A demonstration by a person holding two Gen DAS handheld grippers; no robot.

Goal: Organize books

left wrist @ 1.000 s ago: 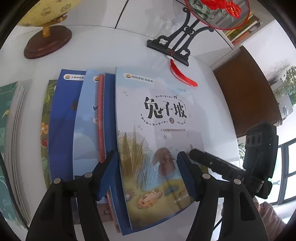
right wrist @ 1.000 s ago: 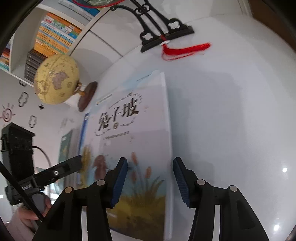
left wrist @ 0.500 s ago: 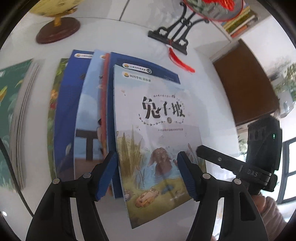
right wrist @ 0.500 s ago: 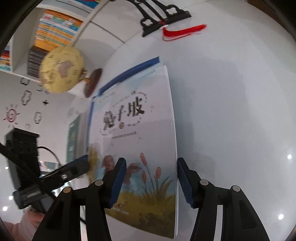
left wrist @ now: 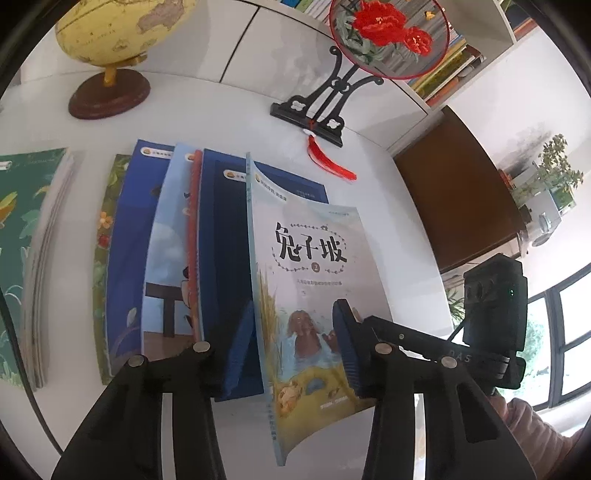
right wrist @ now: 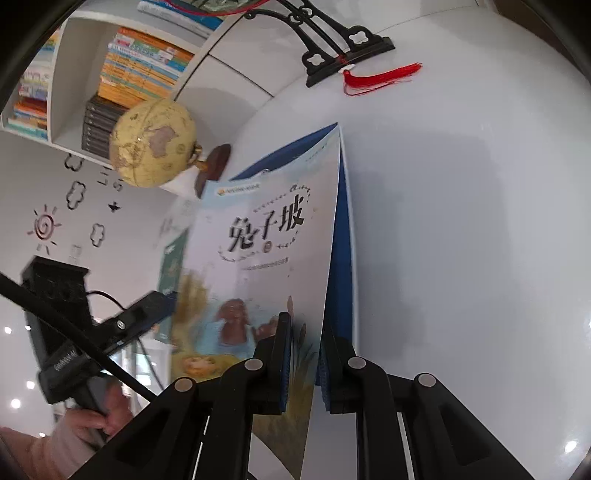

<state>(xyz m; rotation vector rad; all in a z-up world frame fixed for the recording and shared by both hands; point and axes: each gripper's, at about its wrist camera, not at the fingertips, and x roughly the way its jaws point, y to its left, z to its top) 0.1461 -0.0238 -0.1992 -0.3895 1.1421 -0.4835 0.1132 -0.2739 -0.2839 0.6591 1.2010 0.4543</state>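
Observation:
A pale blue picture book point(left wrist: 314, 280) with a rabbit on its cover is tilted up off a fanned row of books point(left wrist: 162, 258) on the white table point(left wrist: 207, 107). My right gripper point(right wrist: 304, 365) is shut on the book's point(right wrist: 258, 258) right edge, and its jaws are still closing. My left gripper point(left wrist: 291, 347) straddles the book's lower left part. One finger is under the spine edge and the other over the cover. Its jaws are closing, and the pads stand apart from the book. A dark blue book point(left wrist: 229, 240) lies directly beneath.
Green books point(left wrist: 26, 258) lie at the far left. A globe point(left wrist: 118, 33) and a black fan stand point(left wrist: 321, 107) with a red tassel point(left wrist: 332, 166) stand at the back. Bookshelves point(right wrist: 140, 70) line the wall. Brown furniture point(left wrist: 461, 192) stands right of the table. A person's hand point(right wrist: 92, 417) holds the left gripper.
The rabbit book has lifted and tilted off the stack, exposing the dark blue book. The right jaws have closed onto its edge. The left jaws have narrowed.

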